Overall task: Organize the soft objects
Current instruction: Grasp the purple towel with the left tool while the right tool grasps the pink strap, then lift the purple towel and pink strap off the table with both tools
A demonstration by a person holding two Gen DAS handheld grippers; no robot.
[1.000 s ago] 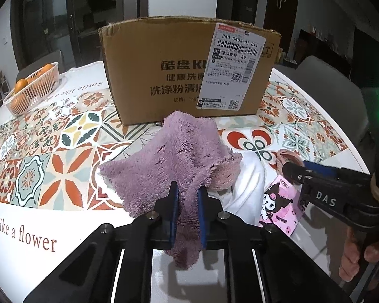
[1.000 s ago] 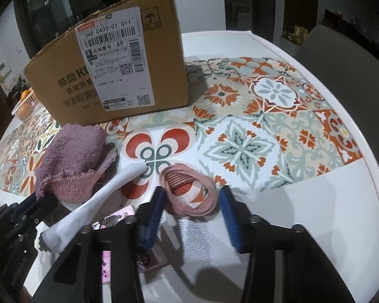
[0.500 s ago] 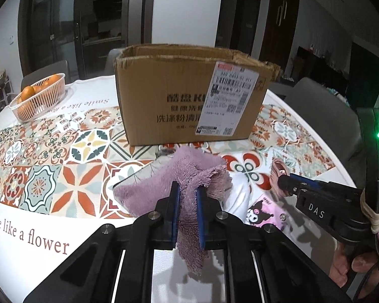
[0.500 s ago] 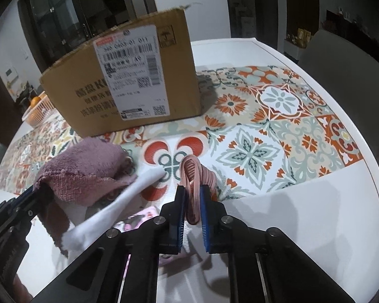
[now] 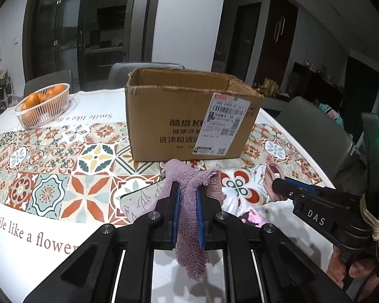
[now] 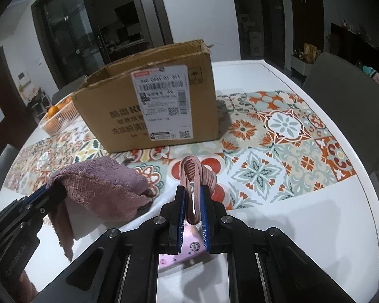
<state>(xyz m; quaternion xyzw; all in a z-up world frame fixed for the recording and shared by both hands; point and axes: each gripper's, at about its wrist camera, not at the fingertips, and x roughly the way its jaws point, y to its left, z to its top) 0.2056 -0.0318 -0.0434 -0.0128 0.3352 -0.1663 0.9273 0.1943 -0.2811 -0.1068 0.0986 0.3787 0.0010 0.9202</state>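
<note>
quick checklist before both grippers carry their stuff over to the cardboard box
1. Left gripper shut on the purple towel: ok.
2. Right gripper shut on the pink ribbed band: ok.
3. Cardboard box open on top: ok.
4. Room inside the box: cannot tell, floor hidden.
5. Towel clear of the table: cannot tell, part of the cloth is hidden behind the gripper.
6. Pink cartoon card left on the table: ok.

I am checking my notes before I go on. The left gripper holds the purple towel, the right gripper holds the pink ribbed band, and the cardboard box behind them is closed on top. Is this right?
Not quite: the cardboard box is open on top, as the left wrist view shows. The rest stands: the left gripper holds the purple towel, and the right gripper holds the pink ribbed band.
</note>
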